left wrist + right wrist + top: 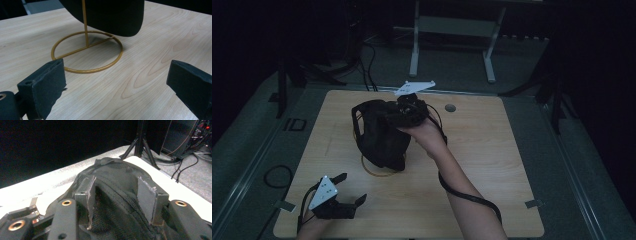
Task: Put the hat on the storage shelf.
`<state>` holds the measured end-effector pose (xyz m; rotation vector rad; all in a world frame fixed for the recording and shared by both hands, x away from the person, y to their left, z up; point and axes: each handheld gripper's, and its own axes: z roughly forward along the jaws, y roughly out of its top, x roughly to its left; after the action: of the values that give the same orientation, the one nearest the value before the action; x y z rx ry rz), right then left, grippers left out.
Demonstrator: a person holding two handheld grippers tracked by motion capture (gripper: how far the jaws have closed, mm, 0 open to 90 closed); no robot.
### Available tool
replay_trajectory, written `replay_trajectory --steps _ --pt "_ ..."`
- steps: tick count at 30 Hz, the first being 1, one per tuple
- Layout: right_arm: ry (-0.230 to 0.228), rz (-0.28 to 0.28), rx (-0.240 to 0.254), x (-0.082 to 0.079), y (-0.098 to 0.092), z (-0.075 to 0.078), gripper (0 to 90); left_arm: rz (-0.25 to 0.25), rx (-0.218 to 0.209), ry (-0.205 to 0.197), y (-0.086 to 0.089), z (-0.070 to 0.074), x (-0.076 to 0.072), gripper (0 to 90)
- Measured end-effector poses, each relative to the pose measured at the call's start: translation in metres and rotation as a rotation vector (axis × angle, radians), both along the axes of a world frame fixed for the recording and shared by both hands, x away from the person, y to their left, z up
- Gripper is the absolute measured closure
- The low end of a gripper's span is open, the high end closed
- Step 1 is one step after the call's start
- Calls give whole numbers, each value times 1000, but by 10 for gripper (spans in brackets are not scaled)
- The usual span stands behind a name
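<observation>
High view: R tongs open over cap.

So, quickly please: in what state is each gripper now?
Left gripper: open, holding nothing, low over the table near the yellow wire stand.
Right gripper: open, jaws on either side of the black mesh cap, not pressing it.
</observation>
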<state>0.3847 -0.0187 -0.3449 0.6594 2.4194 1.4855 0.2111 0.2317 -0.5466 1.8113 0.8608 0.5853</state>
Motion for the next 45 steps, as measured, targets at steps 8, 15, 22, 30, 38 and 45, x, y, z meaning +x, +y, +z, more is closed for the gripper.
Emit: replay_trajectory --steps 8,15,22,30,38,45 --pt "-5 12 -6 -5 -6 3 414 -2 -2 -4 -1 1 -1 27" --pt "-21 30 -11 -12 -17 3 306 -4 3 1 -3 0 0 27" --pt "-21 31 20 -15 -33 -1 153 -12 5 4 -6 -1 0 27" --pt "-46 44 -7 -23 -52 -13 134 -22 11 9 -9 -1 0 28" --pt "-57 36 -36 -33 -70 -33 134 -28 20 10 -11 -2 0 27" --pt "-31 30 -37 -38 -84 -54 134 -32 24 16 -11 -4 0 27"
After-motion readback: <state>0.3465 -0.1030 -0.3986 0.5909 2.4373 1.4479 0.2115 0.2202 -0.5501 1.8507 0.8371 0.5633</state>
